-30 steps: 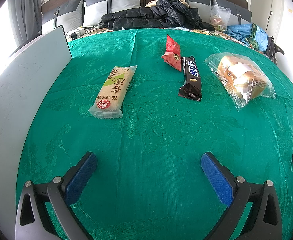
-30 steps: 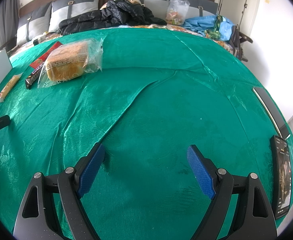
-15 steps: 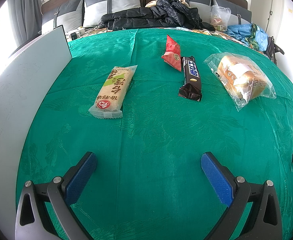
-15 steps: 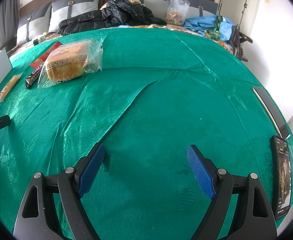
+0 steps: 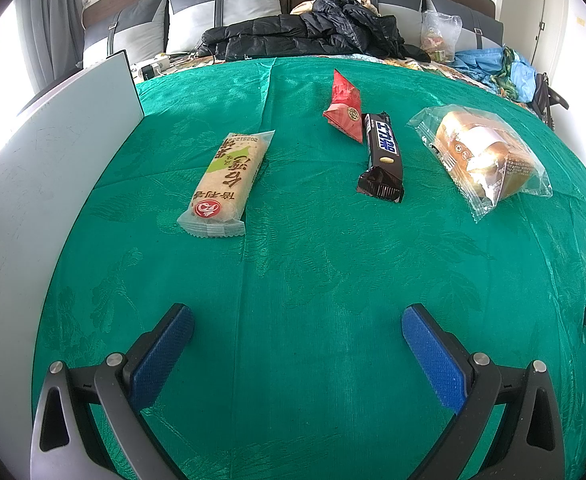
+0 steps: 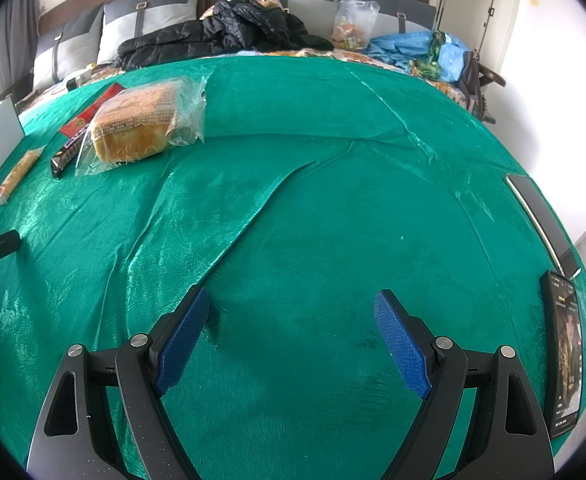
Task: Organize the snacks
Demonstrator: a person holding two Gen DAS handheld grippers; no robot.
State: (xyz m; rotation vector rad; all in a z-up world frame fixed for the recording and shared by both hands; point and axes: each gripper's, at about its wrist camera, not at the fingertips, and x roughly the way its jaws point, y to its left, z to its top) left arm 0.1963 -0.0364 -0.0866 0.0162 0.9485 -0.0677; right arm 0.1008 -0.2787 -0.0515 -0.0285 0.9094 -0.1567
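Note:
Several snacks lie on a green cloth [image 5: 293, 264]. A long beige rice bar [image 5: 225, 184] is at the left, a red triangular packet [image 5: 343, 106] and a dark chocolate bar [image 5: 383, 156] in the middle, a bagged bread loaf [image 5: 481, 156] at the right. My left gripper [image 5: 297, 318] is open above bare cloth, well short of them. In the right wrist view the bread loaf [image 6: 137, 124], chocolate bar [image 6: 67, 152], red packet [image 6: 93, 110] and rice bar [image 6: 15, 176] lie far left. My right gripper [image 6: 291, 300] is open with nothing between its fingers.
A white board [image 5: 33, 184] stands along the cloth's left edge. A phone [image 6: 565, 360] and a dark flat device [image 6: 541, 216] lie at the right edge. Beyond the cloth are a black jacket [image 5: 313, 36], grey pillows, a clear bag [image 6: 353, 24] and blue fabric [image 6: 421, 48].

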